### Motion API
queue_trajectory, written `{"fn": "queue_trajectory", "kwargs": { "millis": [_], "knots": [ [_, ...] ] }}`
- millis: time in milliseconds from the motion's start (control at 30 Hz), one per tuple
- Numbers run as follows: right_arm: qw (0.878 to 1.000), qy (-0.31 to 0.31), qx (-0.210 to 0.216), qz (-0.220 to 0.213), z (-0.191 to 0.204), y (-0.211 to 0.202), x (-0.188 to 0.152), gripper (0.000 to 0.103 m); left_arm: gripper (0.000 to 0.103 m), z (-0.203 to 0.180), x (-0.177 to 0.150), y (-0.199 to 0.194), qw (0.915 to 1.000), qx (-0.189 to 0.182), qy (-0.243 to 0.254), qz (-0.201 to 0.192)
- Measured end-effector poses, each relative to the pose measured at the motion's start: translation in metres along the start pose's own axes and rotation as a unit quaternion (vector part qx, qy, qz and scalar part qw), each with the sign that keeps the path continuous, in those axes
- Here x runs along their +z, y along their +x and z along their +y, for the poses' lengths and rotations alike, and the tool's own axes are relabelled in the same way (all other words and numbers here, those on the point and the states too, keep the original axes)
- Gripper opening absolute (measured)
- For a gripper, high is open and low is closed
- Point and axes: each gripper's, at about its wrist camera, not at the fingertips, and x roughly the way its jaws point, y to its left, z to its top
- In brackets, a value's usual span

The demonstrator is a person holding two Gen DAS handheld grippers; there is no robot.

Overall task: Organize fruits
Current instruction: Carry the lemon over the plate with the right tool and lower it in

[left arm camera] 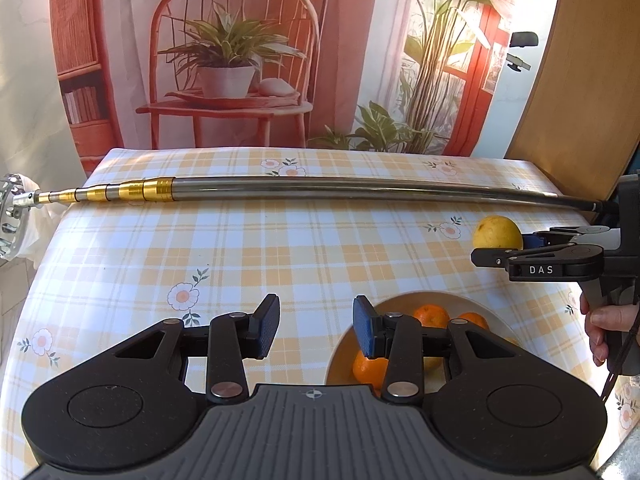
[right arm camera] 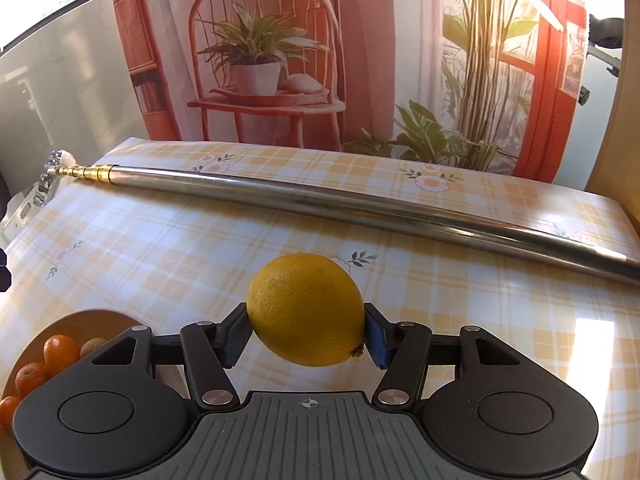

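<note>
A yellow lemon (right arm camera: pixel 306 308) is clamped between the blue pads of my right gripper (right arm camera: pixel 306 334), held just above the tablecloth. The left wrist view shows the same lemon (left arm camera: pixel 497 233) at the right, ahead of the right gripper (left arm camera: pixel 490 254). My left gripper (left arm camera: pixel 316 326) is open with nothing between its fingers, hovering at the left rim of a beige bowl (left arm camera: pixel 340 354). The bowl holds several oranges (left arm camera: pixel 431 316), partly hidden by the left gripper's arms. In the right wrist view the bowl (right arm camera: pixel 86 318) sits at the lower left with oranges (right arm camera: pixel 61 352) and a brownish fruit (right arm camera: pixel 94 346).
A long metal telescopic pole (left arm camera: pixel 320 189) with gold rings lies across the far side of the checked tablecloth (left arm camera: pixel 160 248). A printed backdrop hangs behind the table. A person's hand (left arm camera: pixel 604 326) grips the right gripper's handle. A wooden panel (left arm camera: pixel 580 80) stands at the far right.
</note>
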Motion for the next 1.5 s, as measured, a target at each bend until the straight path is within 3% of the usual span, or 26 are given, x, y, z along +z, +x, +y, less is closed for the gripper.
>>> {"fn": "queue_trajectory", "kwargs": {
  "millis": [333,800,1500],
  "knots": [
    [0.999,-0.008,0.037,-0.009,0.030,-0.039,-0.011,0.054,0.042,-0.006,-0.009,-0.012,0.9999,-0.008,0.002,-0.007],
    [0.996,-0.037,0.080,0.007,0.087,-0.051,-0.032,0.054,0.042,-0.006,-0.021,-0.020,0.9999,-0.016,0.000,-0.004],
    [0.994,-0.024,0.102,0.026,0.101,-0.052,-0.046,0.051,0.042,-0.009,-0.027,-0.021,0.9998,-0.021,0.001,0.002]
  ]
}}
